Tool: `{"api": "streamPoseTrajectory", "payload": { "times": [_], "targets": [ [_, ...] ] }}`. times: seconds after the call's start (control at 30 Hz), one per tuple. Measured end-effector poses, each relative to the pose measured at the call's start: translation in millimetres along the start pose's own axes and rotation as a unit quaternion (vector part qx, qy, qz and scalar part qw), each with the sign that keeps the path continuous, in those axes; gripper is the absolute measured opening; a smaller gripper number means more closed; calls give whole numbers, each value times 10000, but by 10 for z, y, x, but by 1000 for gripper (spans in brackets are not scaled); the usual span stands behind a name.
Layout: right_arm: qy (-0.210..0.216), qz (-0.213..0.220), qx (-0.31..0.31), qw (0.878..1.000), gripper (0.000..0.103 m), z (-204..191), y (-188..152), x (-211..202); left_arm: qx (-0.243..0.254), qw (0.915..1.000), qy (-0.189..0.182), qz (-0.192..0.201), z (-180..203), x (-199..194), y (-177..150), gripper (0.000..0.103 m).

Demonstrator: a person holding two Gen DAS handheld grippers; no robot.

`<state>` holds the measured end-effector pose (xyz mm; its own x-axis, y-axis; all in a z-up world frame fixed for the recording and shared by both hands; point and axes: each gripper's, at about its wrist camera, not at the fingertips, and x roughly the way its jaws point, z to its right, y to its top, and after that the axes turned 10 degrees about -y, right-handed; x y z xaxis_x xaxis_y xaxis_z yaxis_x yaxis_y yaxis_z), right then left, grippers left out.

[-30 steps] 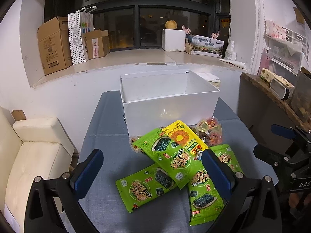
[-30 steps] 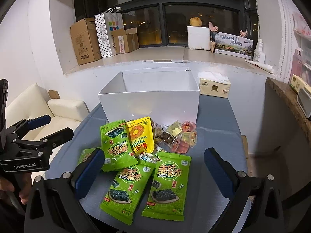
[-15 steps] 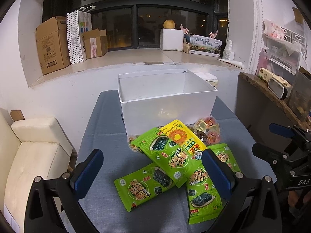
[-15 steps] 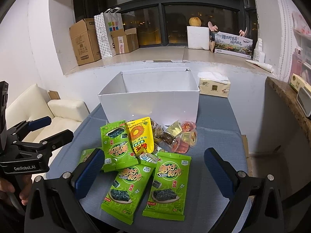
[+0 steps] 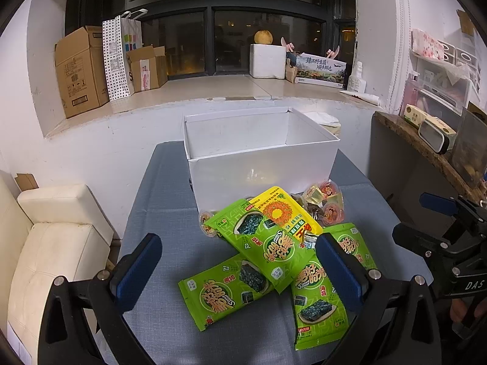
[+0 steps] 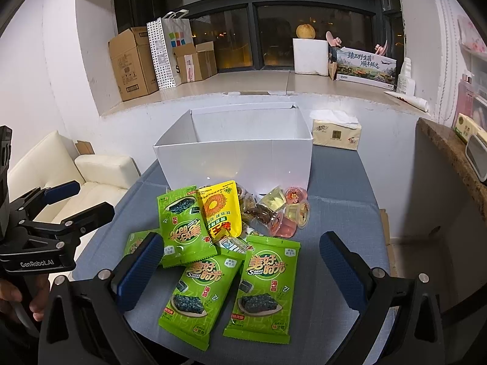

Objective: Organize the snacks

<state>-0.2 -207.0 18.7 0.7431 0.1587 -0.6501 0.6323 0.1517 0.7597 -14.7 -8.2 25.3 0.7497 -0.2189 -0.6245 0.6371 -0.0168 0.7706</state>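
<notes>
Several green seaweed packets, a yellow packet and small jelly cups lie in a heap on the blue-grey table, in front of an open, empty white box. My left gripper is open and empty, hovering over the near packets. My right gripper is open and empty above the two nearest packets. Each gripper also shows in the other's view, the left gripper and the right gripper.
A tissue pack sits on the table right of the box. A cream sofa stands left of the table, a dark counter to the right. Cardboard boxes and a paper bag line the window sill behind.
Both grippers have drifted slightly; the snack heap sits a little nearer in the left view. Nothing was taken or released.
</notes>
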Motion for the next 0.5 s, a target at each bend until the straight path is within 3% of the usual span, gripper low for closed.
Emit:
{"api": "streamPoseTrajectory", "payload": {
  "times": [0.5],
  "targets": [
    [3, -22, 5, 10000, 103, -4, -10, -2, 22, 10000, -22, -12, 15, -1, -5, 103]
  ]
}}
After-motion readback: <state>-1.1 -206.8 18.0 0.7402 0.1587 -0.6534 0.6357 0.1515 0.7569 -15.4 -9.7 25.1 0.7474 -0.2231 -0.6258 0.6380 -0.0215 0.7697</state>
